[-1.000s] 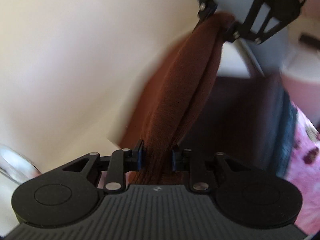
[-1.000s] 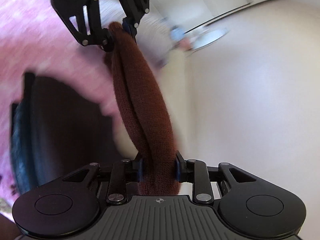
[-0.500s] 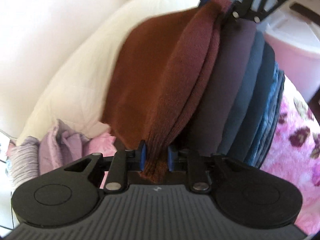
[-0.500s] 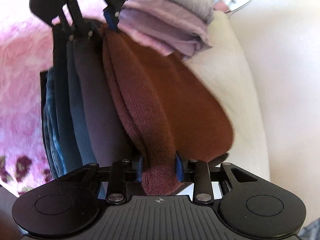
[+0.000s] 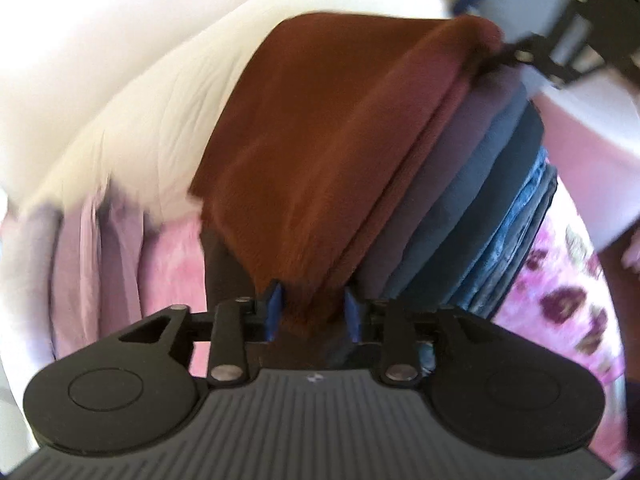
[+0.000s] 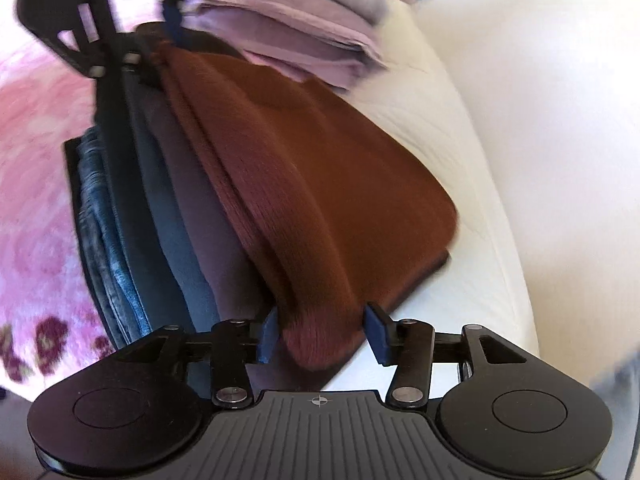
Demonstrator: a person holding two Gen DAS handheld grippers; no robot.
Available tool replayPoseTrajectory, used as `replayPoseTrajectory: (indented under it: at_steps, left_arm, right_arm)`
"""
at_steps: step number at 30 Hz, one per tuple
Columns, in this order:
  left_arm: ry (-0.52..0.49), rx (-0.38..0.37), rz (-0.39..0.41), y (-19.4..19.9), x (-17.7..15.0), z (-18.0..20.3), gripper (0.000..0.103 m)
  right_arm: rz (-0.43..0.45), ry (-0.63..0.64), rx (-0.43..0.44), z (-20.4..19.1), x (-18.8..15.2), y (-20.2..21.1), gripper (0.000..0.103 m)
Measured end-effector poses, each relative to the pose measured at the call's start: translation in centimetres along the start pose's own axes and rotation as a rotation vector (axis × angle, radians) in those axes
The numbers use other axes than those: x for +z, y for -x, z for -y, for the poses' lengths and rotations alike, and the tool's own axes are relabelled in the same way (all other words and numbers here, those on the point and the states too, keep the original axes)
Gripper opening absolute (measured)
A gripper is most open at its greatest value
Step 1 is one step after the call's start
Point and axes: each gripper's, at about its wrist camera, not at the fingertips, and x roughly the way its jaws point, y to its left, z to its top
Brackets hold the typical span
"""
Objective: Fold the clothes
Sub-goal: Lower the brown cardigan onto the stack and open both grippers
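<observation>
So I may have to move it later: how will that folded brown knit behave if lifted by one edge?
Likely floppy: the brown knit lies in soft layers and bulges between the jaws of the right gripper, so an edge lift would probably unfold it. Its fuzzy surface suggests it would drag on the folded stack beneath rather than slide.

The folded sweater (image 5: 320, 152) is rust brown, shading to maroon along its folded edge. The stack of folded clothes (image 5: 472, 216) beneath it runs dusky purple, slate blue, dark navy and faded denim blue. The blanket (image 6: 36, 168) is pink with dark magenta flowers. The pillow (image 6: 452, 128) is cream white, and the folded garments (image 6: 296, 36) are pale lilac. Both grippers are black with blue pads (image 6: 378, 332).
</observation>
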Motion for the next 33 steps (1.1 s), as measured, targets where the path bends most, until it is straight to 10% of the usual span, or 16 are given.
replayPoseTrajectory:
  at_steps: [5,14,33]
  left_arm:
    - [0.243,-0.015,-0.065,1.9,-2.4,-1.3,0.048]
    - [0.436,-0.016,-0.106,6.2,-3.0,-3.2,0.063]
    - [0.447,-0.018,-0.065,6.6,-2.9,-3.5,0.069]
  right_arm:
    - [-0.075,-0.278,-0.002,-0.9,-2.1,2.5,0.079]
    - [-0.098,-0.845,0.183,-0.2,-3.8,5.6,0.082]
    - [-0.045,-0.87,0.2,0.4,1.0,4.5,0.082]
